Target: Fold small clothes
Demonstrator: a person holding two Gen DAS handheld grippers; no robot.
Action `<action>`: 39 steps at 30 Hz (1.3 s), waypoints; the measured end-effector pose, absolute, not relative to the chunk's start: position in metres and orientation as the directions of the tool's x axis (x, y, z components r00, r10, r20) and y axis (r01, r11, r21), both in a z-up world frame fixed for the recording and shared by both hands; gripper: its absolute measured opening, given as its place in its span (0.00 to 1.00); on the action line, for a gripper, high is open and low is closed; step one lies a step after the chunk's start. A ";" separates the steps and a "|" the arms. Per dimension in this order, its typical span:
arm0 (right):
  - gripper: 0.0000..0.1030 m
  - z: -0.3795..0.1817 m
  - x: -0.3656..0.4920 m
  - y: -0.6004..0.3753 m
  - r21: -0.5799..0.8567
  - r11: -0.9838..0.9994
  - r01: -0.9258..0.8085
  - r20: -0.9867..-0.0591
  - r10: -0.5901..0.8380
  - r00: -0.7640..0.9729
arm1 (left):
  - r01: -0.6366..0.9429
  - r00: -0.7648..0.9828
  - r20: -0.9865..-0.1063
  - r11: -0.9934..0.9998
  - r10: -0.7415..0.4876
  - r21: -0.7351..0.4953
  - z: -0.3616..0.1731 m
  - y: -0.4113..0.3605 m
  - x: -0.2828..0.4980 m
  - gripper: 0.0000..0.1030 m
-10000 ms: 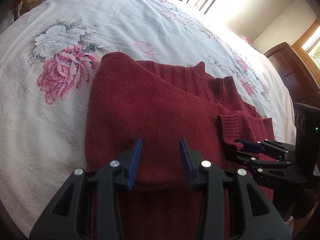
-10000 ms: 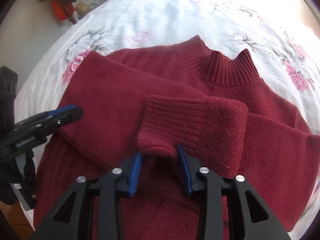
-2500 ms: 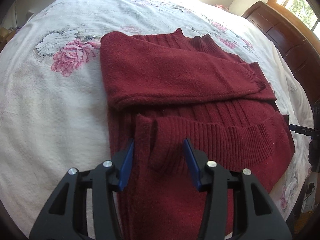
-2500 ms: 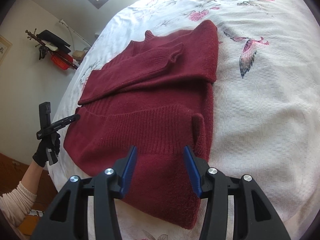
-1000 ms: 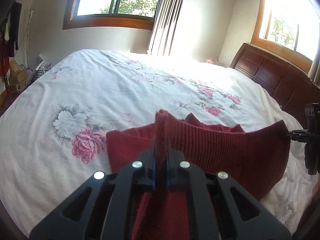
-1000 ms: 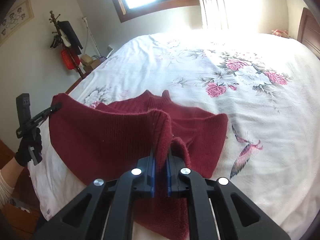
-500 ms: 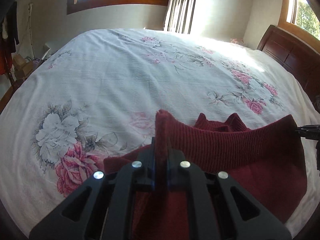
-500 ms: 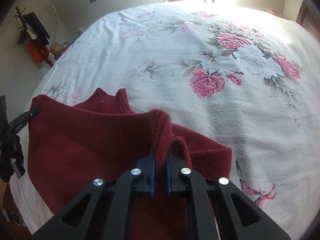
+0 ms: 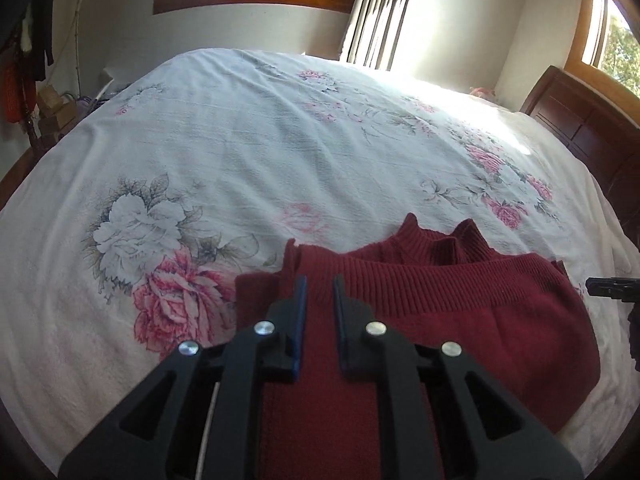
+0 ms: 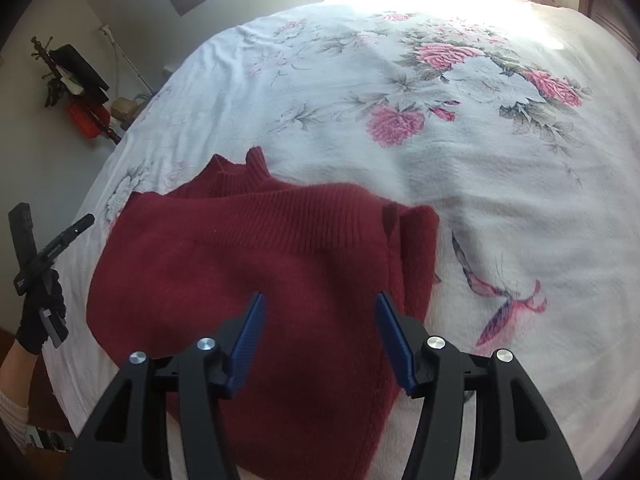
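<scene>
Both tools gape apart, empty, above the folded dark-red ribbed sweater (image 10: 240, 264).

The left wrist camera is looking forward along the left claw (image 9: 319, 288), close over the near left edge of the red sweater (image 9: 460, 312), facing across the bed (image 9: 240, 152) toward the windows. The right wrist camera is looking down more steeply from the sweater's right side (its left neighbour is showing at the frame edge). Both views are sharing the sweater and the floral bedspread.
</scene>
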State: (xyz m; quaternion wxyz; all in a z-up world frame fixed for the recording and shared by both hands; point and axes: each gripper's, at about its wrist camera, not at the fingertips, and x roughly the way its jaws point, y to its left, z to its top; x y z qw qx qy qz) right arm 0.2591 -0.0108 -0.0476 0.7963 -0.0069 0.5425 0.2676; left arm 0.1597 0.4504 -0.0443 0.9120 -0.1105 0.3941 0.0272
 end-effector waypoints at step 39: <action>0.66 -0.091 0.239 -0.064 0.465 0.850 -0.246 -0.846 0.509 0.159 | -0.065 0.568 -0.795 0.951 -0.214 -0.303 -0.089 0.370 0.158 0.46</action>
